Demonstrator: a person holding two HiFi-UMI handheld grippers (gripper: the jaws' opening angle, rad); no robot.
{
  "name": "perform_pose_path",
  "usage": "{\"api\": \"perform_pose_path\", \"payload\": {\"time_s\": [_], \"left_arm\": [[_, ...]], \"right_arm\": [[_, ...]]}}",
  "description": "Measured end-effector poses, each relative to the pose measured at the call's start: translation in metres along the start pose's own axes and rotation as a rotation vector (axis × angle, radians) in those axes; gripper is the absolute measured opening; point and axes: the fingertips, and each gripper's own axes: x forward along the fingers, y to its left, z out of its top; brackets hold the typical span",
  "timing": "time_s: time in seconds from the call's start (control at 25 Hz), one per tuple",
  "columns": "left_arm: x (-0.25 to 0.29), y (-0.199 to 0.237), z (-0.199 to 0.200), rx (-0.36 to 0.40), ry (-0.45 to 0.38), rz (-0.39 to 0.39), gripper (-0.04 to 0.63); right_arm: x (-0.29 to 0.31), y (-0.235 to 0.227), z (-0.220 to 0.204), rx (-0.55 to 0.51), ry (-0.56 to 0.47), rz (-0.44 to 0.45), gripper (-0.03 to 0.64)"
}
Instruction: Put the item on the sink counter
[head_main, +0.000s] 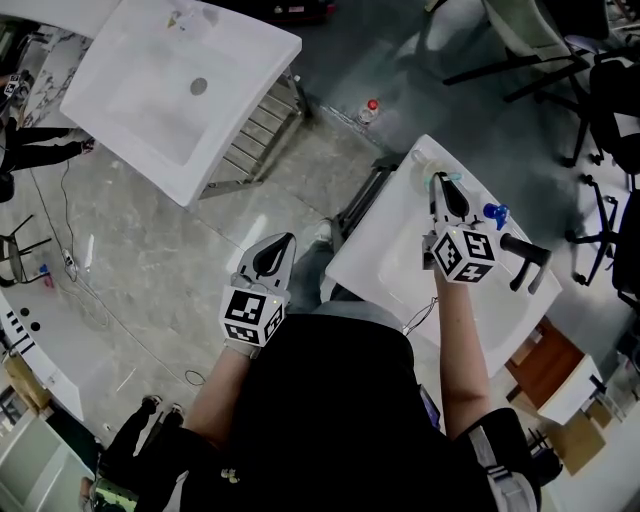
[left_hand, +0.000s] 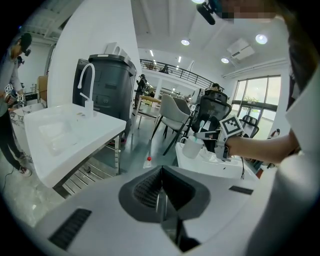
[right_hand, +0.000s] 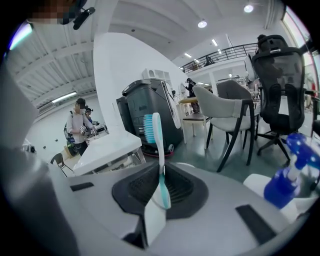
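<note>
A white and teal toothbrush (right_hand: 159, 150) stands upright between the pads of my right gripper (right_hand: 161, 172), bristles at the top. In the head view my right gripper (head_main: 445, 188) hovers over the back counter of the white sink on the right (head_main: 380, 262), shut on the toothbrush (head_main: 447, 179), close to a white cup (head_main: 422, 160). From the left gripper view the cup (left_hand: 191, 148) sits just ahead of that gripper. My left gripper (head_main: 284, 243) hangs over the floor left of this sink, shut and empty (left_hand: 161, 197).
A blue spray bottle (head_main: 495, 212) and a black faucet (head_main: 528, 262) stand on the right sink's counter. A second white sink (head_main: 150, 100) is at upper left. A red-capped bottle (head_main: 370, 110) stands on the floor. Office chairs (head_main: 600, 110) crowd the upper right.
</note>
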Motion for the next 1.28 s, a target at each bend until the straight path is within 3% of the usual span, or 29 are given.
{"api": "perform_pose_path", "payload": {"time_s": [0.32, 0.64, 0.84, 1.28], "left_arm": [[0.001, 0.004, 0.002, -0.006, -0.005, 0.007, 0.023], [0.001, 0.007, 0.001, -0.007, -0.006, 0.009, 0.023], [-0.002, 0.010, 0.000, -0.011, -0.007, 0.014, 0.023], [0.000, 0.003, 0.012, 0.022, -0.030, -0.017, 0.023]], "right_arm": [[0.004, 0.005, -0.002, -0.043, 0.023, -0.018, 0.051], [0.007, 0.014, -0.005, -0.046, 0.036, 0.023, 0.052], [0.006, 0.019, -0.004, -0.043, 0.033, 0.032, 0.127], [-0.021, 0.028, 0.010, -0.036, -0.020, 0.024, 0.138]]}}
